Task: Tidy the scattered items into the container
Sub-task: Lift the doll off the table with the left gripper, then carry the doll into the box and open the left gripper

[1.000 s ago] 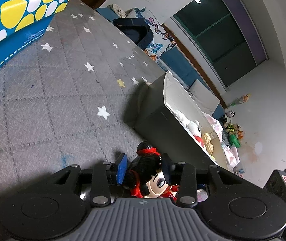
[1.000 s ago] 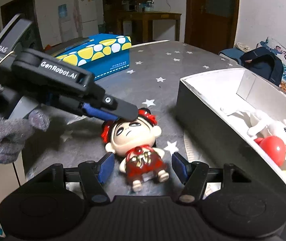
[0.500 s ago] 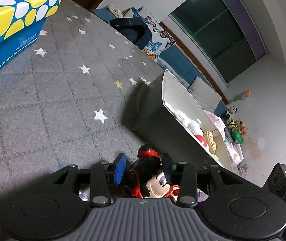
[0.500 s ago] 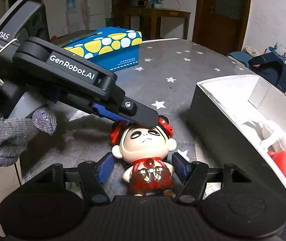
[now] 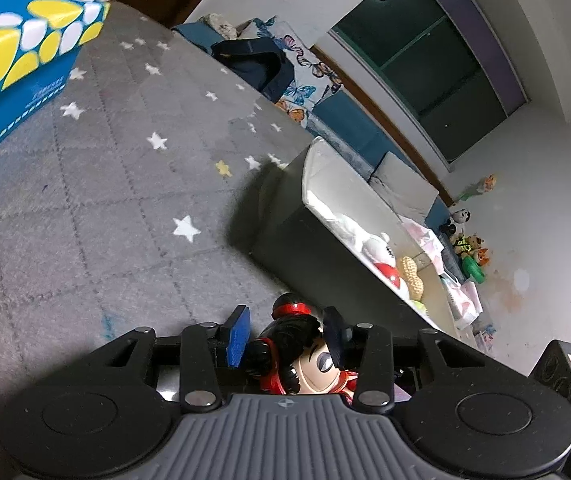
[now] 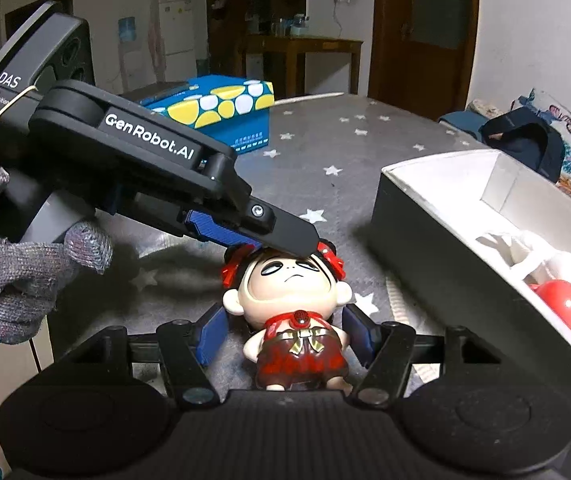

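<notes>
- Left wrist view: left gripper has its jaws on either side of the doll head; blue pad on one side, dark finger against the hair on the other. Looks clamped on the head.
- Doll's black hair and red bun show between the fingers, face turned up toward the camera.
- Doll lies on the grey star-print table, just beside the dark outer wall of the box.
- Box is open on top, white inside; holds a white plush, a red ball and a peanut toy.
- Blue-yellow carton sits far up left on the table, well apart from the doll.
- Right gripper body shows at the lower right edge of this view.
- Right wrist view: right gripper has jaws apart, one blue pad on each side of the doll near the shoulders; gaps on both sides, not gripping.
- Doll lies on its back, feet toward the camera, red dress, red hair ties.
- Left gripper reaches in from the left, finger resting on top of the doll's head.
- Gloved hand holds the left gripper's handle.
- Box stands right of the doll, near it; plush and ball inside.
- Carton sits behind, on the table.
</notes>
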`<state>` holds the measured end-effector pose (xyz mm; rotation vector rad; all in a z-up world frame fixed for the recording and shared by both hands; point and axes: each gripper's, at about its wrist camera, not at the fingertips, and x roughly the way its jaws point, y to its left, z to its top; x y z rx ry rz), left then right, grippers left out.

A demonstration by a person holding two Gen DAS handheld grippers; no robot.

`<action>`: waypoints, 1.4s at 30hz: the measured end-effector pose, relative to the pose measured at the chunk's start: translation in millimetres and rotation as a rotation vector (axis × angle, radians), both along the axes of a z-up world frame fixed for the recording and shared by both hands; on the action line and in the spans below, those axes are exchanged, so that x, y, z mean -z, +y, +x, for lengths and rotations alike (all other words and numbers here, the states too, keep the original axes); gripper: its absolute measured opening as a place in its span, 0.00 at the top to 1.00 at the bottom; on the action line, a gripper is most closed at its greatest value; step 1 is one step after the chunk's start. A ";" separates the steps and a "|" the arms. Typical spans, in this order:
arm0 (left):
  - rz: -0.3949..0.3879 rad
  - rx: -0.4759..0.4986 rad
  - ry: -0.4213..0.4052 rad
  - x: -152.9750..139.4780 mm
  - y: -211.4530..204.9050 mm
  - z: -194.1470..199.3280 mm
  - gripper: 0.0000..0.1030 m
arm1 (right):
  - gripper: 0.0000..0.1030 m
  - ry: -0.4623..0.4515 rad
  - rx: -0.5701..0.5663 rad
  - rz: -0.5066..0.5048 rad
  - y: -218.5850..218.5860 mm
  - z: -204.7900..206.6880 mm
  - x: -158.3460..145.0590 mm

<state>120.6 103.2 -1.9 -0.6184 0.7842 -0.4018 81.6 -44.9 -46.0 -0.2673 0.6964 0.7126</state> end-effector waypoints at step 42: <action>0.051 0.132 -0.173 -77.7 -75.3 85.2 0.56 | 0.49 -0.143 0.182 0.038 -57.3 54.9 -59.7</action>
